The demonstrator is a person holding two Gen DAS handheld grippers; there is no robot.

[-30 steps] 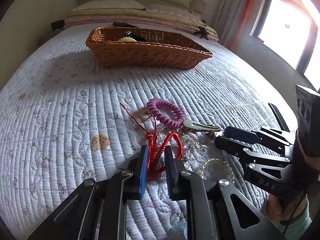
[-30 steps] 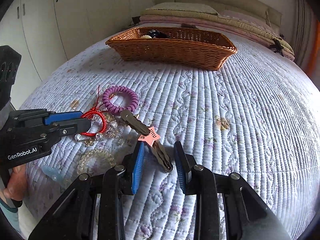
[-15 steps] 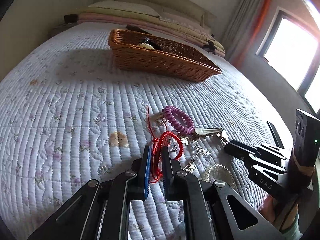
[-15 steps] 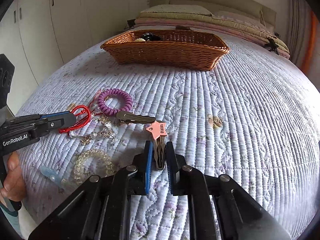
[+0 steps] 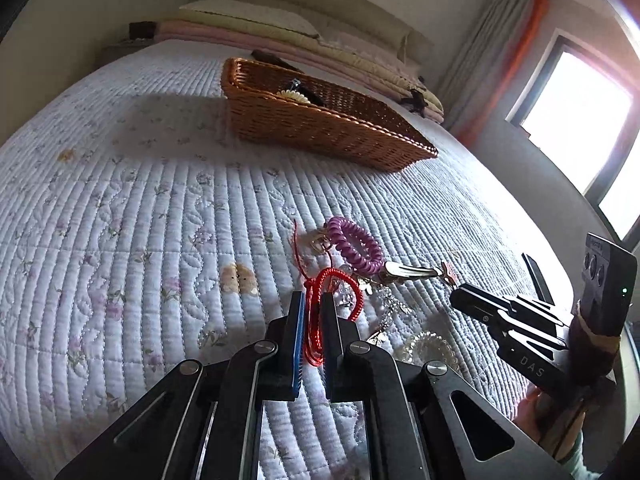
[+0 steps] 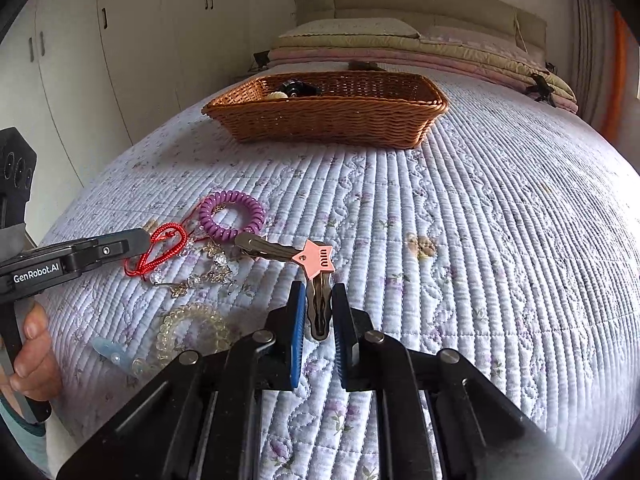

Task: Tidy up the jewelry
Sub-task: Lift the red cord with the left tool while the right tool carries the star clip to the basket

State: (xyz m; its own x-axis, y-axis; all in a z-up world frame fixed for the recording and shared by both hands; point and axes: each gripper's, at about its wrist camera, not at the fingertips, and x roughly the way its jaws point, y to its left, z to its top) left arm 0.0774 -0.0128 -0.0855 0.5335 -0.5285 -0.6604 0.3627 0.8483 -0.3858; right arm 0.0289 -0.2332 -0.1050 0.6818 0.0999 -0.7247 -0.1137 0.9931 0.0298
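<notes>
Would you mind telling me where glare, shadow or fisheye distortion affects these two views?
Left wrist view: the window is blown out, flaring over the right edge; the wicker basket casts a soft shadow leftward. Right wrist view: even light, no glare; the quilt bulges dome-like. Both corners vignette black; the jewelry stays sharp.

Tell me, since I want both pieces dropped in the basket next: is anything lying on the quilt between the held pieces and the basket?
Nothing visible blocks the way. The right gripper holds the star hair clip, with bare quilt up to the wicker basket. The left gripper holds the red cord bracelet; only the purple coil bracelet lies nearby.
</notes>
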